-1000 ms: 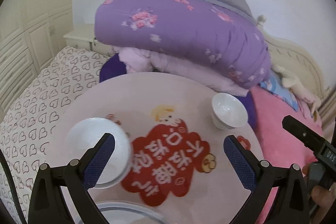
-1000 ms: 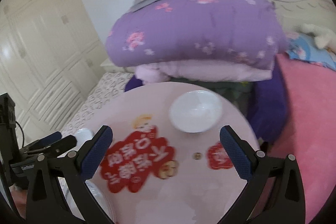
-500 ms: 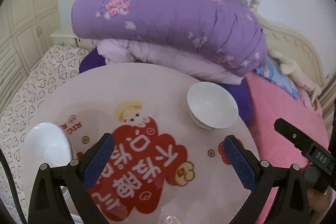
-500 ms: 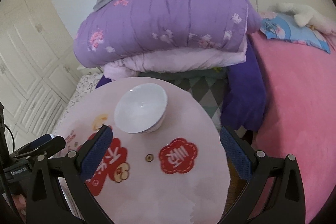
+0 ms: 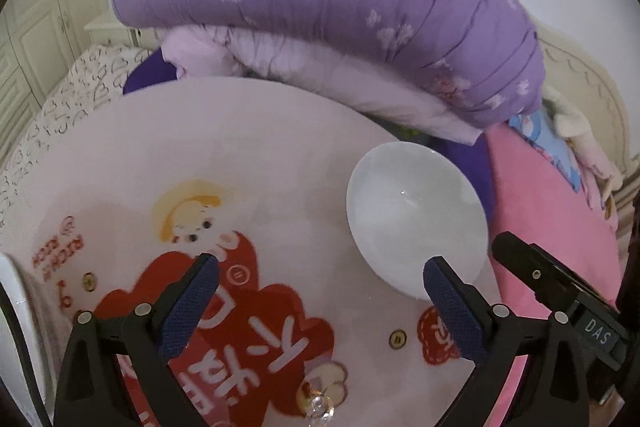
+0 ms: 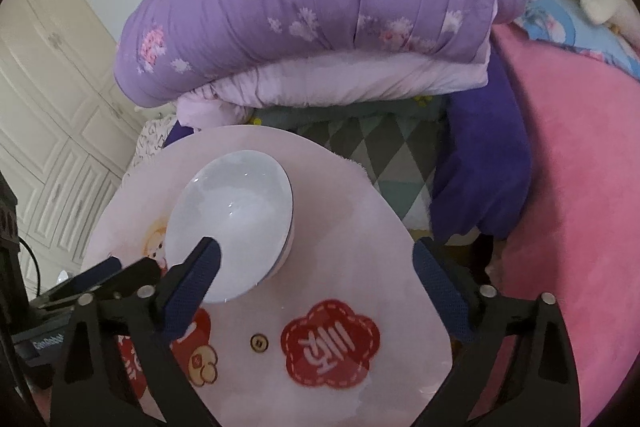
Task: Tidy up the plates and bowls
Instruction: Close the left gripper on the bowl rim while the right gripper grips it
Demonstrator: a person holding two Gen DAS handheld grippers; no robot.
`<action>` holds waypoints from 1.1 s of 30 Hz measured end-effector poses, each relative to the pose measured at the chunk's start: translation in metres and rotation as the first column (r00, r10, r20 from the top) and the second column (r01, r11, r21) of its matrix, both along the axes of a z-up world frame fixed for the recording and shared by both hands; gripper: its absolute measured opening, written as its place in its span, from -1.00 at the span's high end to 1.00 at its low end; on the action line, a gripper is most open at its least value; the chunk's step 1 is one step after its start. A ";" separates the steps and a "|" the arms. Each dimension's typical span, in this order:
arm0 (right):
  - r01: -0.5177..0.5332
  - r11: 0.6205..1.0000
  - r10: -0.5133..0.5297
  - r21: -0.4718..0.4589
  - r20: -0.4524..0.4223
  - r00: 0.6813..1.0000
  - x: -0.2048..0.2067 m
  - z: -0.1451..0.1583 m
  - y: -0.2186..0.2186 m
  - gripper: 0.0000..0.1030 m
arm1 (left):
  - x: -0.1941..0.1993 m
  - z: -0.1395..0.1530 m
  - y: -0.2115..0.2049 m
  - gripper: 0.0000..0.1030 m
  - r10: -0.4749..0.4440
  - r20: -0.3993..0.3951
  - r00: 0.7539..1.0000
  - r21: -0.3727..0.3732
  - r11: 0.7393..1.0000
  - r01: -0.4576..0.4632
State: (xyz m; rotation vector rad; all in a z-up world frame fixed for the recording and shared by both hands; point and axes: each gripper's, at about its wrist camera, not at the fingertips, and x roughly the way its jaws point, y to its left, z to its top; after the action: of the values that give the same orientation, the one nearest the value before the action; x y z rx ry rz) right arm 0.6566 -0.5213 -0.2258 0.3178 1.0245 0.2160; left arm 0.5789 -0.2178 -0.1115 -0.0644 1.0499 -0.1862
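A white bowl (image 5: 416,223) stands near the right rim of the round pink table (image 5: 224,131). My left gripper (image 5: 320,279) hangs open over the red sticker, its right fingertip (image 5: 444,279) just at the bowl's near rim, nothing between the pads. In the right wrist view the same bowl (image 6: 236,223) lies ahead and to the left. My right gripper (image 6: 316,267) is wide and its jaws are closing; the left fingertip (image 6: 204,263) overlaps the bowl's near rim, and the pads do not press on it. A second white dish (image 5: 10,307) shows only as an edge at far left.
Folded purple and lilac quilts (image 5: 328,7) are piled behind the table. A pink blanket (image 6: 568,207) covers the bed on the right, past the table edge. Cream wardrobe doors (image 6: 48,131) stand to the left. A small clear object (image 5: 320,405) lies by the table's near edge.
Both grippers have dropped and closed in on the right-hand bowl, which now looks much larger. The left-hand dish has slid almost out of the left view. The right fingers stand slightly narrower.
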 end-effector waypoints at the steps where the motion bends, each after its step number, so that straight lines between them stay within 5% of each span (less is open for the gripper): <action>1: -0.005 1.000 0.005 -0.001 -0.007 1.000 0.004 -0.002 0.001 -0.80 | 0.008 -0.005 -0.002 -0.87 0.000 -0.009 1.000 0.002 1.000 0.000; 6: -0.032 0.999 0.031 -0.002 -0.059 0.998 0.021 -0.018 0.009 -0.44 | 0.042 -0.030 -0.009 -0.36 -0.001 -0.078 0.997 -0.009 1.000 0.001; 8: -0.034 0.999 0.035 0.009 -0.078 0.996 0.025 -0.026 0.011 -0.04 | 0.055 -0.042 -0.011 -0.07 -0.006 -0.119 0.993 -0.036 0.999 0.002; 14: -0.083 0.995 0.087 0.060 -0.080 0.993 0.024 -0.028 0.026 0.73 | 0.074 -0.055 -0.014 0.77 -0.067 -0.167 0.984 -0.144 0.989 0.043; 23: -0.089 0.995 0.092 0.035 -0.068 0.993 0.013 -0.014 0.048 0.77 | 0.072 -0.054 0.000 0.77 -0.035 -0.155 0.987 -0.137 0.990 0.013; 33: -0.129 0.991 0.130 0.047 -0.033 0.991 -0.008 0.014 0.082 0.77 | 0.019 -0.002 0.043 0.77 -0.006 -0.089 0.996 -0.145 0.989 -0.008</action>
State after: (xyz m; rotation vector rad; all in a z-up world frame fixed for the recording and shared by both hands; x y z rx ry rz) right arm 0.6481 -0.4397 -0.2121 0.2964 1.0785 0.3518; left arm 0.5976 -0.1752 -0.1134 -0.2068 1.1244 -0.2609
